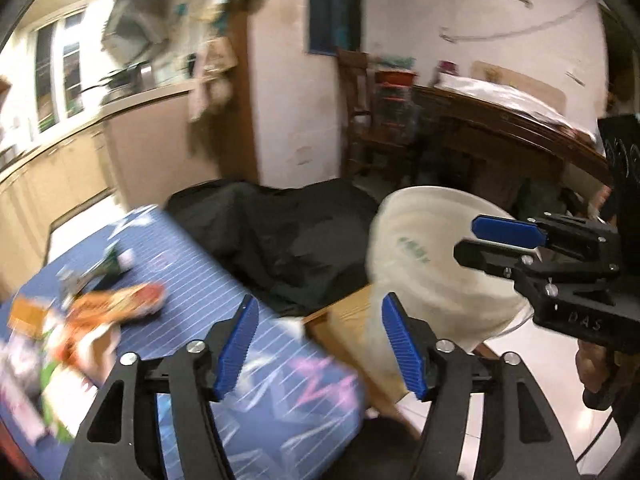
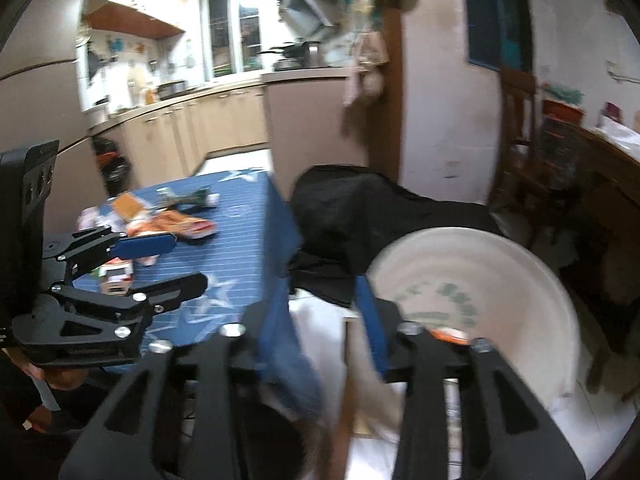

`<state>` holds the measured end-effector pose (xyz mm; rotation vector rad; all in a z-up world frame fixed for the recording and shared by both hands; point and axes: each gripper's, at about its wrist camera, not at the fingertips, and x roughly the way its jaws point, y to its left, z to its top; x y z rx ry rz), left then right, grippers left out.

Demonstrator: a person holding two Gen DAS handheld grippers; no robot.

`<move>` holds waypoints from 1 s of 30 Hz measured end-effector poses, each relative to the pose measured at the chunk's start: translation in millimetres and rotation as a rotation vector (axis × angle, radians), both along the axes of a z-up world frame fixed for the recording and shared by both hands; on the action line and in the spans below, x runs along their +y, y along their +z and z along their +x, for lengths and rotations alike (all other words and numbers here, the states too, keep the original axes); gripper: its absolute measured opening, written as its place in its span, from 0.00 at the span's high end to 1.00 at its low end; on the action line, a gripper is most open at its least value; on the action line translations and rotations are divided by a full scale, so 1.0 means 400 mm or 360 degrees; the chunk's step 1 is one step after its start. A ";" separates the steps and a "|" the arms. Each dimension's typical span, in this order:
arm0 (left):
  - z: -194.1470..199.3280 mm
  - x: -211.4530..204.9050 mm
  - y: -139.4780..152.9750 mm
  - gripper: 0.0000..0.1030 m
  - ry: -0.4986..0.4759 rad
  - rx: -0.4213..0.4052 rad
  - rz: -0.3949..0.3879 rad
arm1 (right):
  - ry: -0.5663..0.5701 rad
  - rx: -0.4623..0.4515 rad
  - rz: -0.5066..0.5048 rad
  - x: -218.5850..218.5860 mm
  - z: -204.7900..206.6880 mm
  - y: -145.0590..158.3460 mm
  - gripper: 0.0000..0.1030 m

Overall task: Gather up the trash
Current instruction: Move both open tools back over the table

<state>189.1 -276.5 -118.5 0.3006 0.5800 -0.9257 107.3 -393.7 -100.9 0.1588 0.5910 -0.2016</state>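
Two grippers are up in the air right now, and neither of yours has anything clamped. Your left gripper (image 1: 320, 344) has its blue ribbed pads apart, with nothing between them; it's hovering over the corner of the table with the blue striped cloth (image 1: 224, 272). Your right gripper (image 2: 324, 328) is partly apart too, and the white plastic bag with green print (image 2: 472, 304) sits just past it with its mouth gaping. The frames are blurry, so I can't tell if the right pad is touching the bag's rim.

My guess is the bag is parked beside the table edge so the mouth stays open for drops. The trash itself, the pile of orange, green and white wrappers and small cartons (image 1: 100, 312), is lying on the tablecloth, well apart from the bag. A black cloth heap (image 1: 280, 236) sits behind both.
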 end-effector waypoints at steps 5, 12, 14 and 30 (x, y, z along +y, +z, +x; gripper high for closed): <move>0.056 0.217 -0.033 0.31 0.0326 0.0034 -0.0028 | 0.0213 0.0072 0.0093 0.116 0.103 -0.042 0.53; 0.136 0.539 -0.088 0.24 0.0822 0.0140 -0.0107 | 0.0445 0.0172 0.0118 0.275 0.211 -0.100 0.42; 0.153 0.608 -0.102 0.22 0.0963 0.0147 -0.0107 | 0.0478 0.0195 0.0130 0.298 0.237 -0.109 0.41; 0.305 0.747 -0.156 0.14 0.1050 0.0227 0.0034 | 0.0898 0.0234 0.0346 0.436 0.362 -0.172 0.17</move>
